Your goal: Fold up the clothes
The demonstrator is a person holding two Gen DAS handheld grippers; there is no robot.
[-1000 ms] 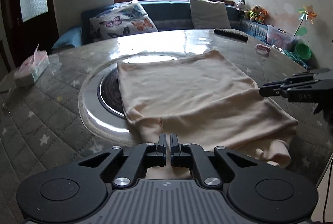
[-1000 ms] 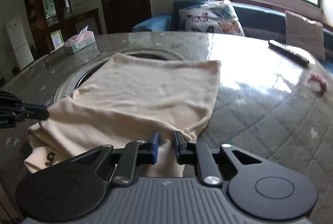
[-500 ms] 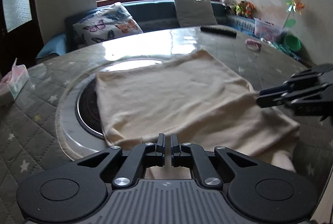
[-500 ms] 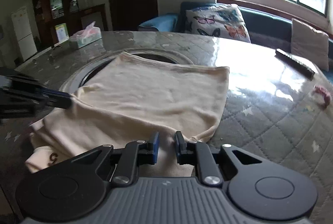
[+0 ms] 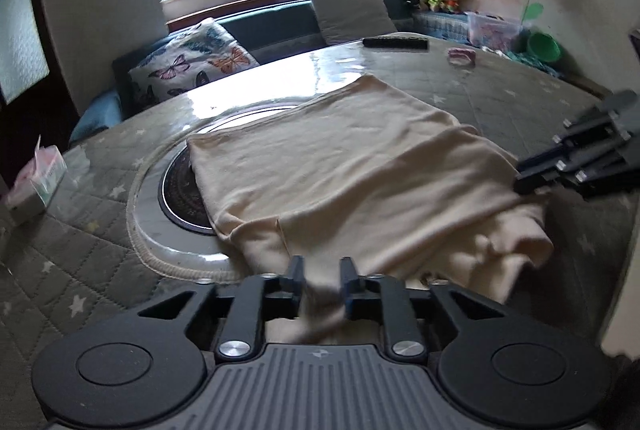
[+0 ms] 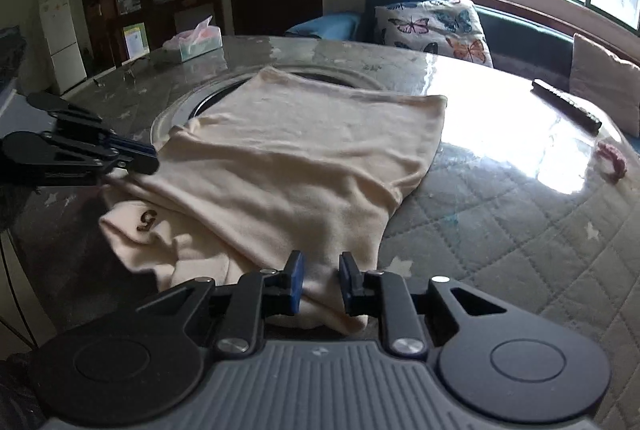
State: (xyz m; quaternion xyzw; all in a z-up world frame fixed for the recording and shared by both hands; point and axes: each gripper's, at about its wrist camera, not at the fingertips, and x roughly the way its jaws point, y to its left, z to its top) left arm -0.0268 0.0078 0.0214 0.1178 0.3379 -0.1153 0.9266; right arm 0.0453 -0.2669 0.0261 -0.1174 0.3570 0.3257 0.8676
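Observation:
A cream garment [image 5: 340, 170] lies folded on the round table [image 5: 80, 270], half over the glass turntable [image 5: 148, 230]. My left gripper [image 5: 322, 272] is at its near left edge. Its jaws are opening, and a blurred strip of cloth hangs loose between them. At the near right corner of the garment [image 6: 300, 150], my right gripper [image 6: 320, 270] has a thick fold filling its gap; its jaws are opening slightly. A brown "5" mark [image 6: 147, 220] shows on the lower layer. Each gripper shows from the side in the other's view: the right gripper [image 5: 524, 182] and the left gripper [image 6: 140, 158].
A tissue box [image 5: 36, 182] stands at the table's left edge. A black remote [image 5: 396, 42] and a small pink item [image 5: 462, 56] lie at the far side. A sofa with cushions runs behind the table. The table's near edge is just under both grippers.
The left jaws have gone from shut to apart, and the cloth has slackened between them. Both grippers have shifted along the garment's near edge. The right jaws stand slightly wider.

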